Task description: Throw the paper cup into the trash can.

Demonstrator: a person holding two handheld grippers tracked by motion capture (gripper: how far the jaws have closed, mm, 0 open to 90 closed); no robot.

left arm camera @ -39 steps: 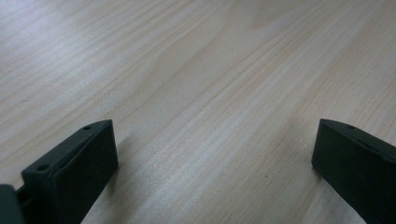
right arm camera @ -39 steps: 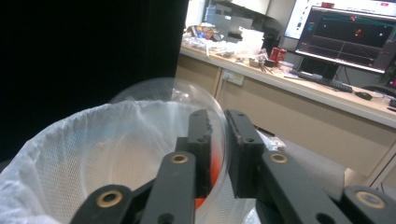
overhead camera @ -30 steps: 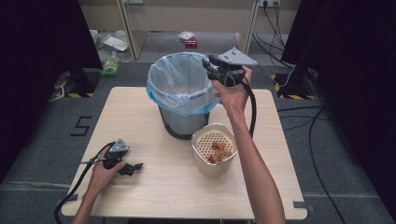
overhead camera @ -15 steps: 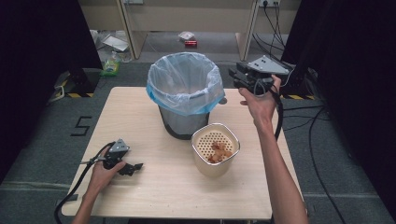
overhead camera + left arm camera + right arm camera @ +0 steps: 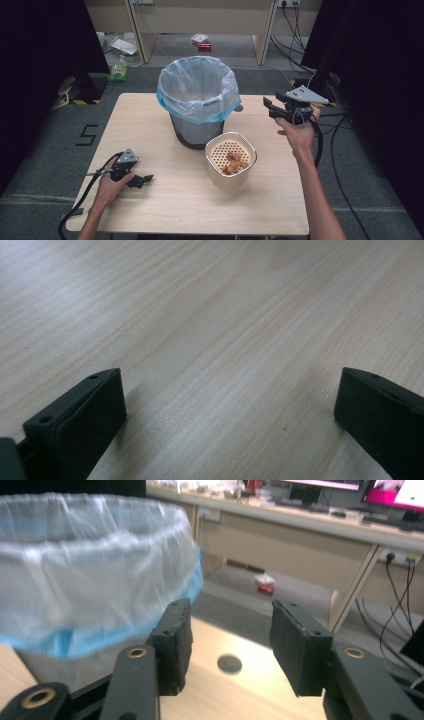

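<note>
Two grippers are in use, one per hand. The right gripper [image 5: 270, 106] is held in the air at the right side of the table [image 5: 150, 120], just beside the bin [image 5: 197, 102] and level with its upper half, jaws pointing toward it. Its jaws have just been opening and stand parted with nothing between them; past them, the right gripper view shows the bin's liner, the bare tabletop and a round dark hole [image 5: 229, 664] in the wood. My judgement is that this hand is working between bin and pot, moving scraps one load at a time.

The left gripper [image 5: 141, 179] rests on the table near its front left corner, well apart from both containers. Its jaws are spread wide over bare wood and grip nothing; it looks parked, taking no part in the work.

One bin stands at the middle of the table toward the far edge, lined with one pale blue bag [image 5: 190, 107] folded over the rim, ready to receive waste. One cream pot [image 5: 230, 162] with a perforated insert sits just in front of the bin, close enough for short transfers. A small heap of brownish food scraps [image 5: 235, 162] lies on that insert, toward its right side; the pieces are too small to count.
</note>
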